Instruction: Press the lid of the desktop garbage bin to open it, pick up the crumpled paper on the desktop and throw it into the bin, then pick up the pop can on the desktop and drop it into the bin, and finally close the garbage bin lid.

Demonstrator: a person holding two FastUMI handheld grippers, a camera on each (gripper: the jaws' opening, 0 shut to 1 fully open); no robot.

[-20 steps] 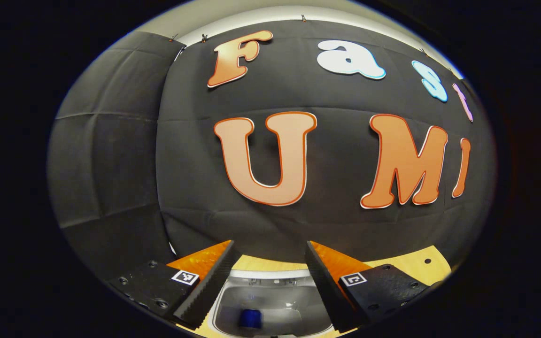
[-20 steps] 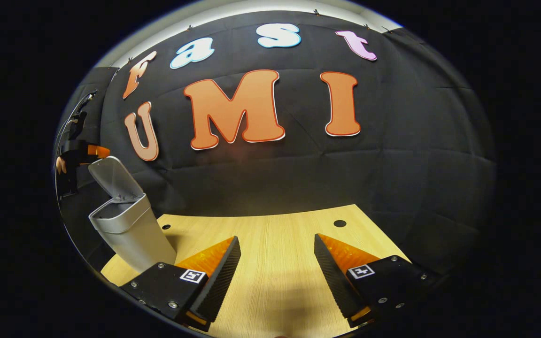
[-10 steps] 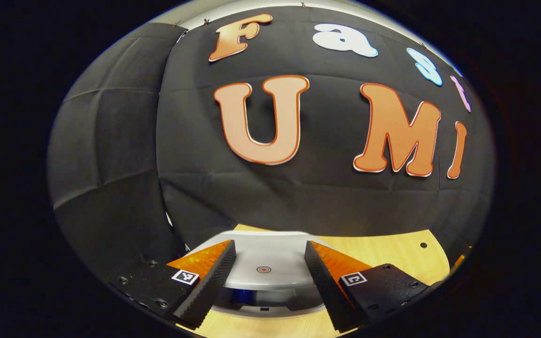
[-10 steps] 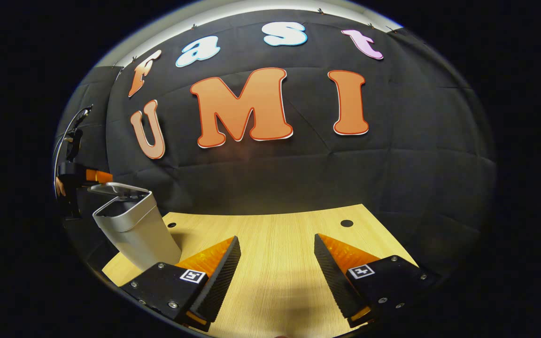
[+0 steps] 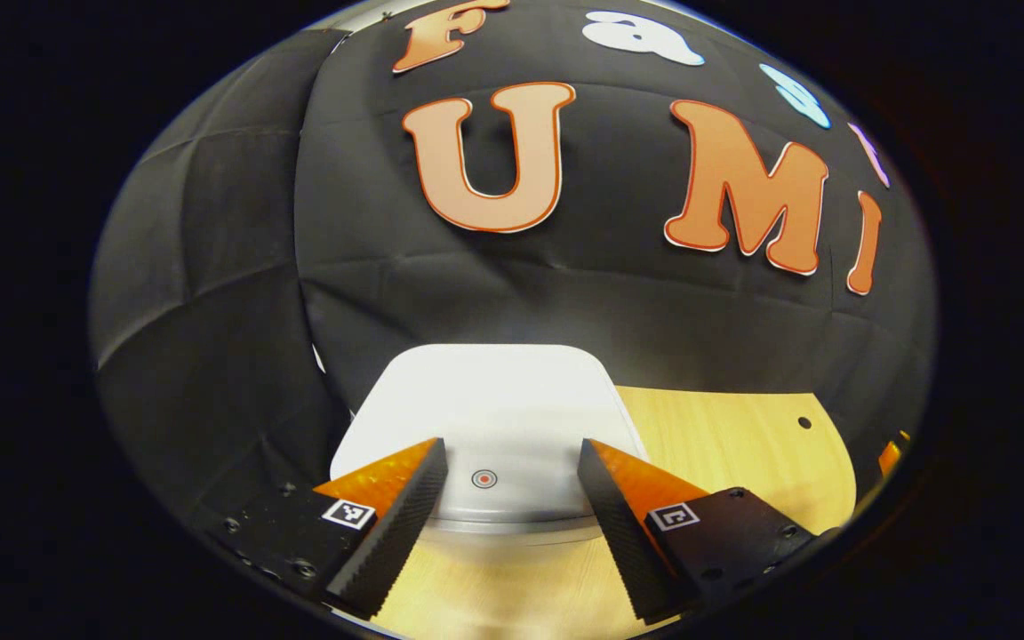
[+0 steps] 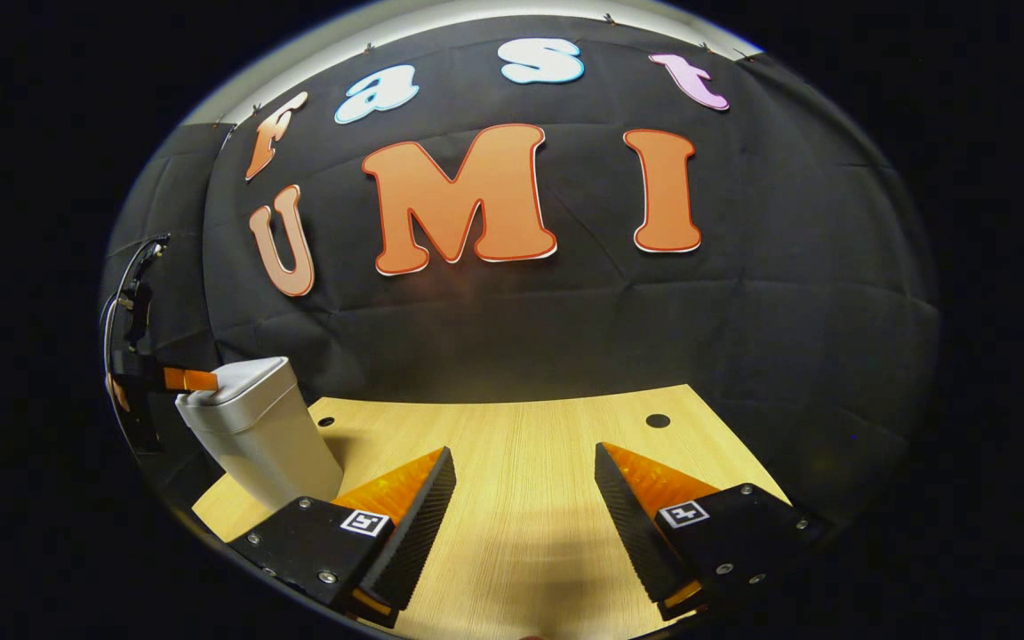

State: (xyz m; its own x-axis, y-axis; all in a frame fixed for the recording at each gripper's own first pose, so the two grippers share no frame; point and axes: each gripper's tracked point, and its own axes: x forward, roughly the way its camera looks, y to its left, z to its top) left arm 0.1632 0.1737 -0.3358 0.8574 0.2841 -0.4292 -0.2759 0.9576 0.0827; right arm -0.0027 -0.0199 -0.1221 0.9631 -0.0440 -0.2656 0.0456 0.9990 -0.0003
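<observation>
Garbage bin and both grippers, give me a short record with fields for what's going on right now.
bin: garbage bin upright at the table's left edge in the right gripper view
lid: lid down, looks closed
left gripper: left gripper open, fingers over the lid's front edge
right gripper: right gripper open, holds nothing, over bare table
paper, can: not on the table surface in view

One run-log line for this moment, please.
stage: closing lid | bin lid: down | left gripper: open, over lid | right gripper: open, idle above table
</observation>
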